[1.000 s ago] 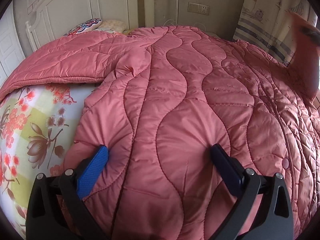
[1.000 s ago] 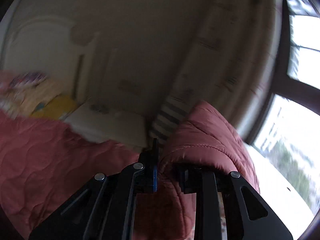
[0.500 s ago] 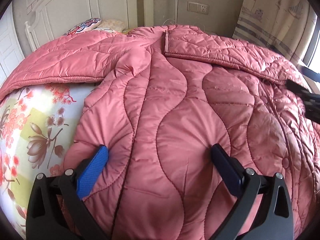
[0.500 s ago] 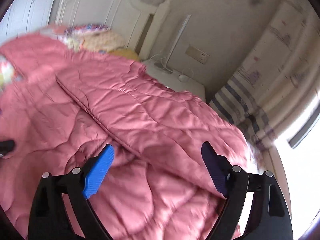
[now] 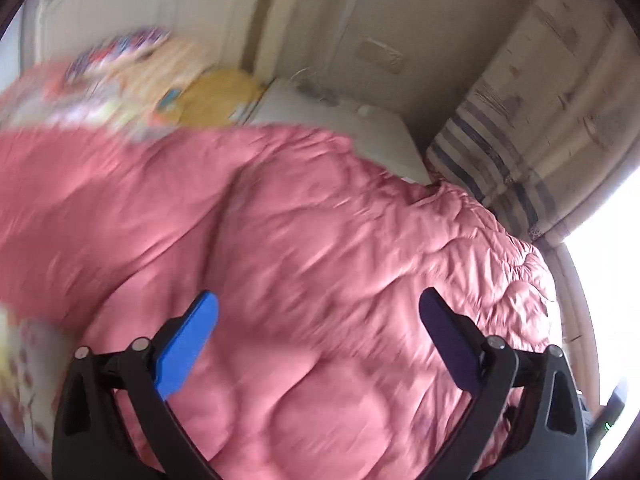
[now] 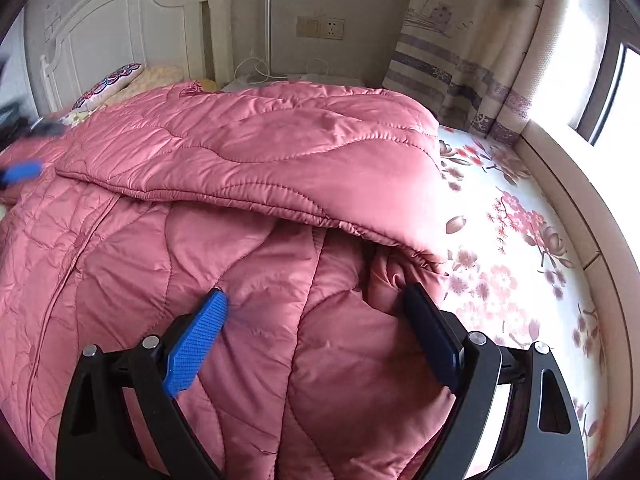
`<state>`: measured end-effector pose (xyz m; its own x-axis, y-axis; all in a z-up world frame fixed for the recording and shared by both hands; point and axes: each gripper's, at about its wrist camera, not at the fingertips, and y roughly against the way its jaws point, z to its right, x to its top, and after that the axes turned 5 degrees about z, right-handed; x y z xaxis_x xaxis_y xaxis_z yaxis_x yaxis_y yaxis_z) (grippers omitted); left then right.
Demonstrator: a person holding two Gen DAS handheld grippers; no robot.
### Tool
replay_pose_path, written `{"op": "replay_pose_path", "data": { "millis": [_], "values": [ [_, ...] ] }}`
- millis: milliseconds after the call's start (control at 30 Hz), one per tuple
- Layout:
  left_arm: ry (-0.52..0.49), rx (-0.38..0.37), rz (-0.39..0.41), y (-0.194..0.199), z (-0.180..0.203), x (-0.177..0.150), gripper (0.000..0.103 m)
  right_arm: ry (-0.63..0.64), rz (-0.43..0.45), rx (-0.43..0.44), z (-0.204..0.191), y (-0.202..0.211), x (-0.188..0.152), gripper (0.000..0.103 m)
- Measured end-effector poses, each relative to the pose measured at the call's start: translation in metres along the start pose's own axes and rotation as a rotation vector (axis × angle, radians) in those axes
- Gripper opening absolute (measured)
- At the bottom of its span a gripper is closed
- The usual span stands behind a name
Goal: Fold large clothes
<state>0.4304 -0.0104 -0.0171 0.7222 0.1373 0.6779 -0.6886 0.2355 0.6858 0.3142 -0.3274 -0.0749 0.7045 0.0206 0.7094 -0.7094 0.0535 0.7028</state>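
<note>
Your left gripper (image 5: 318, 320): fingers spread, empty | your right gripper (image 6: 316, 312): fingers spread, empty | pink quilted coat (image 6: 256, 152): sleeve folded across, on floral bedsheet (image 6: 520, 216) | no readable writing.

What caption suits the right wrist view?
Open right gripper over a pink quilted coat, one sleeve folded across it, on a floral bed sheet.

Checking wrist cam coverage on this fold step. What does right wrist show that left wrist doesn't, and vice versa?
Right wrist only: the folded-over flap of the pink quilted coat lying across the body, the floral bedsheet bare beside it, the white headboard, the wall socket, and the blurred left gripper at the frame's left edge.

Left wrist only, heavily motion-blurred: a yellow pillow and the white nightstand.

Both: the pink quilted coat, the striped curtain, and that view's own gripper open above the coat; right gripper.
</note>
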Motion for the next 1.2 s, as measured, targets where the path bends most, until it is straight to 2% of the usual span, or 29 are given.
{"op": "replay_pose_path", "data": {
  "millis": [67, 100, 133, 167, 200, 233, 367, 500, 533, 600, 667, 733, 767, 867, 900, 967, 1100, 1167, 1200],
  "values": [
    [-0.159, 0.108, 0.020, -0.016, 0.035, -0.001, 0.097, -0.005, -0.005, 0.011, 0.002, -0.002, 0.000, 0.083],
    [-0.324, 0.250, 0.011, -0.034, 0.055, -0.009, 0.097, -0.008, -0.007, 0.017, 0.004, -0.003, 0.000, 0.083],
    [-0.421, 0.347, -0.007, -0.049, 0.064, -0.019, 0.097, -0.011, -0.008, 0.022, 0.005, -0.003, 0.000, 0.083],
    [-0.490, 0.400, -0.013, -0.061, 0.065, -0.027, 0.098, -0.013, -0.009, 0.027, 0.005, -0.003, 0.001, 0.083],
    [-0.512, 0.408, 0.023, -0.063, 0.060, -0.031, 0.101, -0.016, -0.010, 0.033, 0.006, -0.002, 0.001, 0.083],
    [-0.474, 0.420, 0.037, -0.062, 0.048, -0.028, 0.101, -0.020, -0.010, 0.041, 0.007, -0.002, 0.001, 0.083],
    [-0.352, 0.350, 0.008, -0.054, 0.014, -0.022, 0.101, -0.041, 0.017, 0.083, 0.010, 0.004, 0.001, 0.082],
    [-0.295, 0.281, 0.002, -0.052, 0.003, -0.019, 0.101, -0.215, 0.191, 0.235, 0.045, 0.037, 0.009, 0.074],
    [-0.291, 0.279, 0.000, -0.054, 0.002, -0.018, 0.101, -0.237, 0.216, 0.231, 0.052, 0.042, 0.015, 0.071],
    [-0.304, 0.295, 0.004, -0.056, 0.007, -0.019, 0.101, -0.227, 0.246, 0.152, 0.059, 0.047, 0.036, 0.065],
    [-0.316, 0.307, 0.011, -0.051, 0.013, -0.026, 0.101, -0.205, 0.262, 0.125, 0.060, 0.042, 0.055, 0.053],
    [-0.315, 0.304, 0.011, -0.050, 0.014, -0.027, 0.101, -0.165, 0.240, 0.116, 0.056, 0.023, 0.071, 0.047],
    [-0.308, 0.296, 0.009, -0.050, 0.013, -0.027, 0.101, -0.128, 0.202, 0.093, 0.052, 0.007, 0.076, 0.044],
    [-0.284, 0.260, 0.003, -0.049, 0.008, -0.025, 0.101, -0.066, -0.036, 0.081, 0.047, -0.056, 0.067, 0.043],
    [-0.283, 0.253, 0.002, -0.049, 0.008, -0.025, 0.101, -0.077, -0.004, 0.096, 0.052, -0.058, 0.065, 0.043],
    [-0.289, 0.257, 0.000, -0.050, 0.008, -0.025, 0.101, -0.104, -0.026, 0.104, 0.058, -0.052, 0.073, 0.043],
    [-0.286, 0.255, -0.001, -0.050, 0.007, -0.025, 0.101, -0.100, 0.093, 0.126, 0.060, -0.028, 0.101, 0.043],
    [-0.282, 0.251, -0.001, -0.050, 0.007, -0.025, 0.101, -0.052, 0.073, 0.086, 0.054, -0.041, 0.111, 0.043],
    [-0.281, 0.249, -0.001, -0.050, 0.007, -0.025, 0.101, 0.006, 0.010, 0.040, 0.049, -0.060, 0.112, 0.043]
  ]
}}
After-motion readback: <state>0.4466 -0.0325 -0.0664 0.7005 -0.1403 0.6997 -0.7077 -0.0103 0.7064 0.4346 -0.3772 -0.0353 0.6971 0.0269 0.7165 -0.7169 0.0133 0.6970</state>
